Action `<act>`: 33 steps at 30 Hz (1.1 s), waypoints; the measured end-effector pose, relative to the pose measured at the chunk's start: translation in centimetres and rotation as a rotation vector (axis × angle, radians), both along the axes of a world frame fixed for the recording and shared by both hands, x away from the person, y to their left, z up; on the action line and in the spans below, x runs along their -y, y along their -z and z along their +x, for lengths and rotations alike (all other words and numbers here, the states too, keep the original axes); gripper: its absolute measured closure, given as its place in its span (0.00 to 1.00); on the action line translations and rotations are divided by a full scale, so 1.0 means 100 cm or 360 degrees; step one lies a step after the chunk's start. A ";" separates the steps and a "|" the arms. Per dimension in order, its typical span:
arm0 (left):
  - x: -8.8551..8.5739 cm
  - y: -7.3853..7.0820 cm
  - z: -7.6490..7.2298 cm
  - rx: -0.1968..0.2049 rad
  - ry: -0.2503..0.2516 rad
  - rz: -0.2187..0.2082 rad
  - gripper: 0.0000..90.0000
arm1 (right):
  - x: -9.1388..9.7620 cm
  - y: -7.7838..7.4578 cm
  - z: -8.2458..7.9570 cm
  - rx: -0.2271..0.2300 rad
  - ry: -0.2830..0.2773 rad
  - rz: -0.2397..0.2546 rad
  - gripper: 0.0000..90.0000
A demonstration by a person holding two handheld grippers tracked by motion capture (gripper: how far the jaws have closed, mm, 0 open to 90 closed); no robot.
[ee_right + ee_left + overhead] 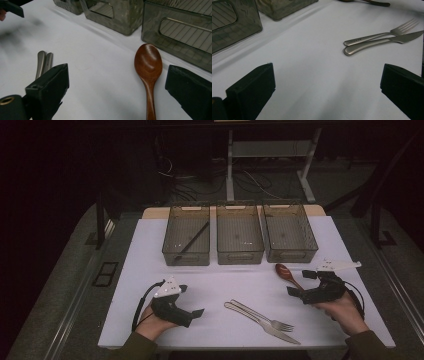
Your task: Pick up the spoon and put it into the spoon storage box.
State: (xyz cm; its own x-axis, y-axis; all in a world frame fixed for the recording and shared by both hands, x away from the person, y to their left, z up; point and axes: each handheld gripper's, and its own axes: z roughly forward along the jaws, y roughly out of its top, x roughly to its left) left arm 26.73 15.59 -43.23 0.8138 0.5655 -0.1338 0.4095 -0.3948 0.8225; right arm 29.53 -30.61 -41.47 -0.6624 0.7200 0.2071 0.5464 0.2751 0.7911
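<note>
Wooden spoon (148, 65) between right claw (115, 87) jaws, bins (239, 234) beyond

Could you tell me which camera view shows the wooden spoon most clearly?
The right gripper view: the wooden spoon lies close between that gripper's open jaws, bowl and grain plain. The high view shows it small, its handle partly behind the right gripper. The left gripper view catches part of it at the top edge.

Brown wooden spoon (148, 65), silver fork (265, 316), white table (210, 285)

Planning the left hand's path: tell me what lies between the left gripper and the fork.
Nothing: in the left gripper view, bare white table runs from the left gripper to the fork.
</note>
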 end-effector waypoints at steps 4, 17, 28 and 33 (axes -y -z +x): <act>0.001 0.000 -0.001 0.0010 -0.0002 -0.0004 0.00 | 0.000 0.000 0.010 -0.0006 0.0020 -0.0008 0.07; 0.001 0.000 0.000 0.0023 0.0000 0.0017 0.00 | -0.007 0.002 0.041 -0.0066 0.0063 -0.0022 0.16; 0.002 0.001 -0.001 0.0032 0.0021 0.0032 0.00 | -0.012 0.012 0.064 -0.0132 0.0113 -0.0041 0.28; 0.002 0.002 -0.001 0.0027 0.0019 0.0030 0.00 | -0.008 0.019 0.071 -0.0173 0.0152 -0.0054 0.41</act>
